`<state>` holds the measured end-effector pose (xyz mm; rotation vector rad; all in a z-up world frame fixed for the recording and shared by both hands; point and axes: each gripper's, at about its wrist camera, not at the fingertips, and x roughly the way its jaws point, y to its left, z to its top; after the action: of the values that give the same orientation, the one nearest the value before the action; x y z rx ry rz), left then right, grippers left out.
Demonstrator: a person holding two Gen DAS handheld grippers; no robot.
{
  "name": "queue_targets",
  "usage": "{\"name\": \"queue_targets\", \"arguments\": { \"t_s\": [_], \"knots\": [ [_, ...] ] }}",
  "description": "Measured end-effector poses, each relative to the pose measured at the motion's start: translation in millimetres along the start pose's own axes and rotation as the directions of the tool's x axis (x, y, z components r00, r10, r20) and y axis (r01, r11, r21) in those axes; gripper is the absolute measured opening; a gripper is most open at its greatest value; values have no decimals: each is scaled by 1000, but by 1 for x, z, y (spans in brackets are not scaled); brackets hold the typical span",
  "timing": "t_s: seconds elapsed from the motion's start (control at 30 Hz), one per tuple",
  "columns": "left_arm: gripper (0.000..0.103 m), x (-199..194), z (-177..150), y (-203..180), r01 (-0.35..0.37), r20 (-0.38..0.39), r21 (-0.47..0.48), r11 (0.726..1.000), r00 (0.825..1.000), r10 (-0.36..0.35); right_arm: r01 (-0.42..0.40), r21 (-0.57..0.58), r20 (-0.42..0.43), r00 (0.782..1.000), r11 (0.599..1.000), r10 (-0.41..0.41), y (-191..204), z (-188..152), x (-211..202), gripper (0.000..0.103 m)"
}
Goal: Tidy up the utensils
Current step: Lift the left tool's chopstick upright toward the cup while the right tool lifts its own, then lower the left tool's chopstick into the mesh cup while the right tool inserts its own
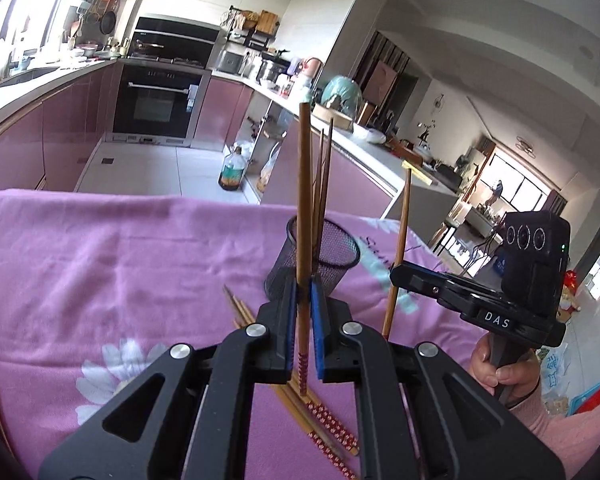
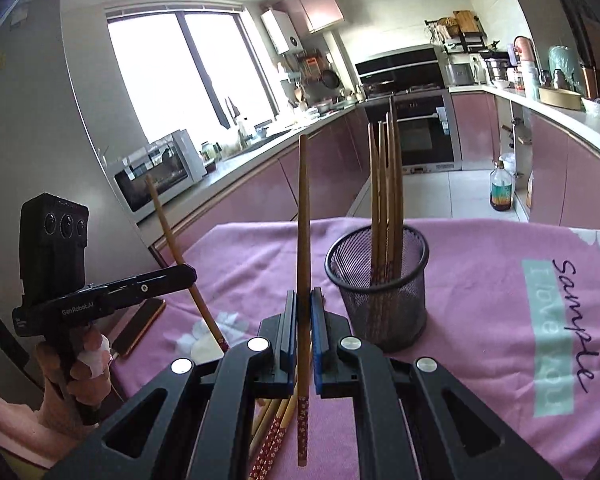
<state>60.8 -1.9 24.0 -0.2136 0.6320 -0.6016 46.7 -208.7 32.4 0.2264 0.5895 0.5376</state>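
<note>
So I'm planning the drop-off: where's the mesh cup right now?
The mesh cup stands upright on the pink cloth, just ahead and right of the right gripper in its view, with several chopsticks already standing inside.

Both wrist views overlook the mesh cup [image 1: 315, 258] closely.

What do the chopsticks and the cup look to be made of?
Chopsticks: probably bamboo or wood, matte brown with visible grain; red flower-patterned ends look painted or wrapped. Cup: black wire mesh, likely coated metal; see-through weave, solid rolled rim.
</note>
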Motion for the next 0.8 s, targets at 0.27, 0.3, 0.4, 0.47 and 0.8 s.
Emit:
{"name": "queue_targets", "arguments": {
  "t_s": [0.27, 0.3, 0.4, 0.47, 0.8],
  "knots": [
    [8, 1, 27, -11, 17, 53, 32, 999, 998, -19, 21, -32, 69, 997, 999, -19, 1, 25, -10, 5],
    [8, 1, 31, -12, 15, 59, 38, 999, 998, -17, 23, -37, 78, 997, 999, -20, 1, 29, -11, 5],
    [8, 1, 42, -16, 17, 76, 48, 999, 997, -21, 33, -51, 108, 994, 998, -27, 1, 43, -13, 5],
    [8, 2, 49, -20, 16, 85, 61, 998, 996, -21, 37, -57, 121, 992, 998, -30, 0, 49, -14, 5],
    [8, 7, 81, -42, 14, 132, 128, 992, 991, -31, 70, -100, 171, 984, 992, -53, 1, 81, -10, 5]
  ]
}}
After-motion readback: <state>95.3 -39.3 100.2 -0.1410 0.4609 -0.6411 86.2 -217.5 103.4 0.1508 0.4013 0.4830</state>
